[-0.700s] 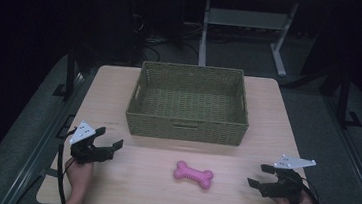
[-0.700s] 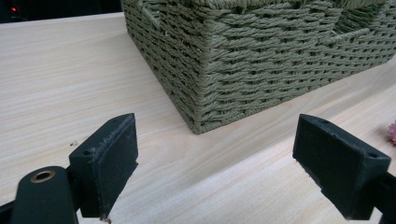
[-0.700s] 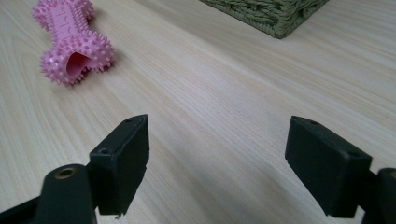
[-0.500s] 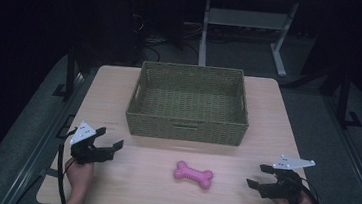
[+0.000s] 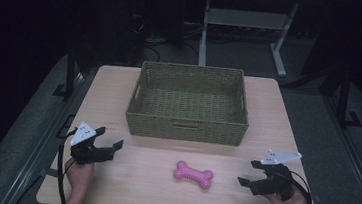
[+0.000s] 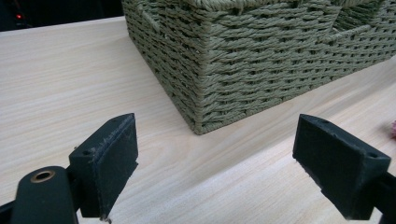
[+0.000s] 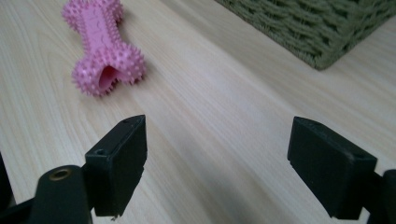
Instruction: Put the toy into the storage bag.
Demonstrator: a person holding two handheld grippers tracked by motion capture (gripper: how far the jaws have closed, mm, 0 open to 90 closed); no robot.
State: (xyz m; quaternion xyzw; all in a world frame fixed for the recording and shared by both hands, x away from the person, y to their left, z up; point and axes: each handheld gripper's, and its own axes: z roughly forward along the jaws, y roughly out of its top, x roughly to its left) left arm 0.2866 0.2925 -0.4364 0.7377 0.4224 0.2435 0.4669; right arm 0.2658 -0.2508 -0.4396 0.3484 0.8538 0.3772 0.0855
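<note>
Both tongs released, jaws wide: left gripper (image 5: 113, 146) near wicker basket (image 5: 189, 103) corner; right gripper (image 5: 247, 173) near pink spiky rubber bone (image 5: 193, 174), bone on table (image 5: 140, 188) between us, untouched.

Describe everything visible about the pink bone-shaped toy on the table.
The pink bone toy is a rubbery-looking dog chew, bright pink, covered in small nubs, with knobbed ends and a narrower waist. In the right gripper view the near end shows a dark opening, so it looks hollow. It lies flat on the light wooden table, in front of the woven basket and apart from it, between the two grippers. Nothing touches it but the tabletop; the right gripper, its fingers apart, is nearer.
</note>
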